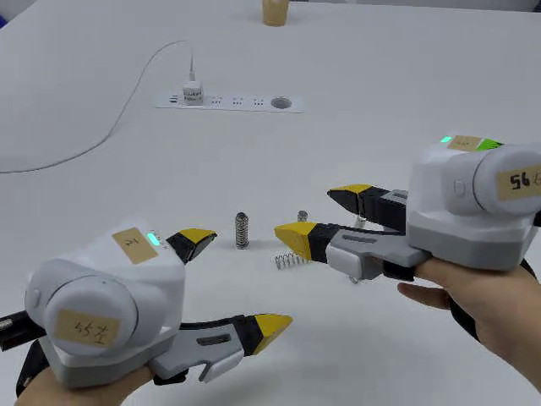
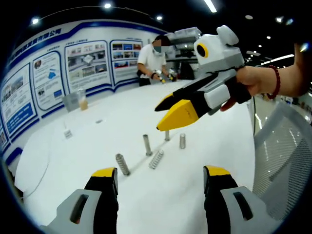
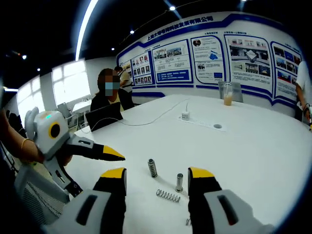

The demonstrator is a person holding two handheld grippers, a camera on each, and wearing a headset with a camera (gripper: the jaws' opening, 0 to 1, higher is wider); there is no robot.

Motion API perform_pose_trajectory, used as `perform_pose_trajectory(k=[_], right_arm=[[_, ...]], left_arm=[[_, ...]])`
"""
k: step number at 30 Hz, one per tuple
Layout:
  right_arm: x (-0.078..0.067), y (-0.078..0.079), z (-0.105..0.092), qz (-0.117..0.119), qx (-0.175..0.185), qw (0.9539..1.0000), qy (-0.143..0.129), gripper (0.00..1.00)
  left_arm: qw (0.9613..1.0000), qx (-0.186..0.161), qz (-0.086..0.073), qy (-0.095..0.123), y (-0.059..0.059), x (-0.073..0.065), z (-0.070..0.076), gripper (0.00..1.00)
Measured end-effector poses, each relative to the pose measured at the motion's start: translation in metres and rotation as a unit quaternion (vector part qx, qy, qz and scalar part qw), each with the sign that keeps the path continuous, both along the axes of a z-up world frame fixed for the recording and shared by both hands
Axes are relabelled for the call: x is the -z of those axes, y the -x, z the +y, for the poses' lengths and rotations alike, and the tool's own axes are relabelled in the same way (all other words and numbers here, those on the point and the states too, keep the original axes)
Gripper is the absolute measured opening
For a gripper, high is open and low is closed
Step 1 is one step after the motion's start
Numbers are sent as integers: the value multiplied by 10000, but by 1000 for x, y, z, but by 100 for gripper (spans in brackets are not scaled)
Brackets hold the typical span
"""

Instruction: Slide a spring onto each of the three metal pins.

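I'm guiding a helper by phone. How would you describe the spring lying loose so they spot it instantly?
On the white table, come from the power strip toward the near edge to a small cluster of metal parts. The loose spring is nearest; the upright spring and bare pin behind it stand, while it lies flat on its side.

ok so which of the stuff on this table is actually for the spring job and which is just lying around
For the job:
- upright pin with a spring on it
- bare pin
- loose spring, lying flat
- left gripper and right gripper, both open

Just lying about:
- power strip
- white plug in the strip
- cup at the far edge
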State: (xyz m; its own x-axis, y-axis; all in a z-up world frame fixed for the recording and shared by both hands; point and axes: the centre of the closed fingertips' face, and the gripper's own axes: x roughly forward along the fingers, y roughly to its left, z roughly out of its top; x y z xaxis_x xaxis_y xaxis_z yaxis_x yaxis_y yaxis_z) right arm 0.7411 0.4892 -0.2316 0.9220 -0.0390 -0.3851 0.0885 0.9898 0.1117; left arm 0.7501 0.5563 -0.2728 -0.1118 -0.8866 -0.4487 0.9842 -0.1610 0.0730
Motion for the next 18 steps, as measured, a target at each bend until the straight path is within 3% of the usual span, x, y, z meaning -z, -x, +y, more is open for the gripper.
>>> perform_pose_trajectory(k=[12, 18], right_arm=[[2, 25, -2, -3, -54, 10000, -68, 53], [6, 35, 1, 35, -126, 9999, -91, 53]], left_arm=[[9987, 358, -303, -194, -5, 15, -16, 63], [9979, 479, -317, -304, -5, 27, -27, 58]])
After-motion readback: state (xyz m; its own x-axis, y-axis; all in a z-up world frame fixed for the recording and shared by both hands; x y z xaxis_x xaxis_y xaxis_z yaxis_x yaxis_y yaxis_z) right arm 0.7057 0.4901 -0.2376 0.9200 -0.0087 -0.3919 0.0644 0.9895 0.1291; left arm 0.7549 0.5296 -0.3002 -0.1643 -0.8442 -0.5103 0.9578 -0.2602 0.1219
